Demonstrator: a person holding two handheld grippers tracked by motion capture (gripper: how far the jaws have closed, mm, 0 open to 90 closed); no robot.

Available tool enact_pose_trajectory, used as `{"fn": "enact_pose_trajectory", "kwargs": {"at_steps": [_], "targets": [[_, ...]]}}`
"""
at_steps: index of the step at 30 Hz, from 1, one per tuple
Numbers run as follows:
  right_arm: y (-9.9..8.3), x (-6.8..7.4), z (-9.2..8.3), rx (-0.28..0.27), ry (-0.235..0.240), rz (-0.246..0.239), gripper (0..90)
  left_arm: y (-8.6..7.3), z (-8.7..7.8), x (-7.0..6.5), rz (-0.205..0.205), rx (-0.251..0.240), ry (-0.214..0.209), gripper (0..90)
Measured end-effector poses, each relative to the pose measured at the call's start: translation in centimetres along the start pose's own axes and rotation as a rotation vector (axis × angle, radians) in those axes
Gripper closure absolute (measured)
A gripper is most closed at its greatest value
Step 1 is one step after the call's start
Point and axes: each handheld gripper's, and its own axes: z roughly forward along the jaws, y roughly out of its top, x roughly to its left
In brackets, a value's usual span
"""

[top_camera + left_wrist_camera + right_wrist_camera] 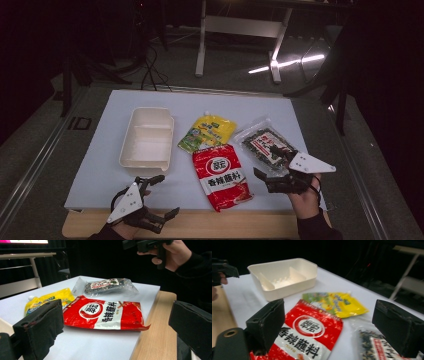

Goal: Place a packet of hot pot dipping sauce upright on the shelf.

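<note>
Tongs, both mine, stand with jaws spread wide and nothing between them. My left tongs (159,196) hover over the desk's near edge towards its near left corner; my right tongs (272,162) hover over the near right part of the desk, above the clear plastic packet of dark dried contents with a red and white label (263,145), which is the thing nearest them. I cannot tell whether the far jaw touches the packet; the high view is dim there.

Hidden or unclear: my right hand (303,196) and the grey plate cover the packet's near right corner in the high view. In the right gripper view the packet (377,345) is blurred and cut off at the bottom edge, partly behind one jaw. Its label print is too small to read. In the left gripper view the packet (107,286) lies flat near the desk's far edge as seen from there, its film glossy and wrinkled, with clear margins round the dark filling.

Beside the packet, towards the desk's middle, lies a red and white printed foil pouch (222,176), reaching close to the near edge. A yellow spouted pouch (208,131) lies just beyond it. A cream rectangular plastic tray with dividers (131,155) stands on the left half of the white desk top (95,165).
</note>
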Motion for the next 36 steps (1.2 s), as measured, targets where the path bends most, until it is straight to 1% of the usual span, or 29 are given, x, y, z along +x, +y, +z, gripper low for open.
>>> {"fn": "enact_pose_trajectory", "kwargs": {"at_steps": [1,2,3,5,7,8,9,11,12,14,15,16,18,22,23,25,26,28,29,31,36], "targets": [[0.3,-0.2,0.4,0.004,0.006,0.006,10.8,0.0,0.0,0.0,0.001,0.001,0.000,0.7],[0.5,-0.3,0.7,0.019,0.028,0.012,10.4,0.0,0.0,0.0,0.001,0.002,0.000,0.7],[0.7,-0.5,1.0,0.026,0.039,0.014,10.4,0.0,0.0,0.0,0.000,0.002,-0.001,0.7],[1.1,-0.8,1.6,0.016,0.067,0.020,10.3,0.0,0.0,0.0,-0.001,0.000,-0.001,0.7],[1.5,-1.2,2.4,0.032,0.069,0.012,10.4,0.0,0.0,0.0,-0.002,0.005,-0.004,0.7],[1.7,-1.4,2.8,0.044,0.080,0.013,10.6,-0.1,0.1,0.0,-0.004,0.006,-0.005,0.7],[1.9,-1.6,3.2,0.051,0.079,0.007,13.0,-0.1,0.1,0.0,-0.005,0.007,-0.007,0.7],[2.2,-2.1,4.0,0.063,0.103,0.007,13.8,-0.1,0.1,0.0,-0.004,0.008,-0.008,0.7],[2.4,-2.3,4.4,0.071,0.103,0.005,14.8,-0.1,0.1,0.0,-0.006,0.007,-0.008,0.7],[2.7,-2.9,5.4,0.103,0.129,0.012,15.1,-0.1,0.1,0.1,-0.010,0.005,-0.008,0.7],[2.7,-3.0,5.8,0.113,0.129,0.010,15.7,-0.1,0.1,0.1,-0.010,0.006,-0.008,0.7],[2.8,-3.1,6.2,0.134,0.141,0.011,15.7,-0.1,0.1,0.1,-0.012,0.008,-0.010,0.7],[2.7,-3.4,7.3,0.168,0.154,-0.002,16.9,-0.1,0.1,0.1,-0.014,0.009,-0.011,0.7],[2.3,-3.8,9.0,0.210,0.184,0.006,20.3,-0.2,0.1,0.1,-0.012,0.011,-0.015,0.7],[2.2,-3.8,9.3,0.218,0.185,0.011,20.3,-0.2,0.1,0.1,-0.013,0.011,-0.016,0.7],[2.0,-3.9,10.1,0.247,0.190,0.005,21.4,-0.2,0.2,0.1,-0.013,0.014,-0.016,0.7],[1.9,-3.9,10.5,0.251,0.188,0.000,22.6,-0.2,0.2,0.1,-0.013,0.014,-0.018,0.7],[1.7,-4.0,11.3,0.266,0.198,-0.002,23.2,-0.2,0.2,0.1,-0.012,0.016,-0.019,0.7],[1.6,-4.1,11.7,0.271,0.197,-0.003,25.3,-0.2,0.2,0.1,-0.013,0.015,-0.019,0.7],[1.3,-4.4,12.4,0.280,0.200,0.006,27.2,-0.2,0.2,0.1,-0.013,0.015,-0.020,0.7],[0.6,-5.3,14.1,0.330,0.190,0.022,30.9,-0.2,0.2,0.1,-0.013,0.017,-0.024,0.7]]}}
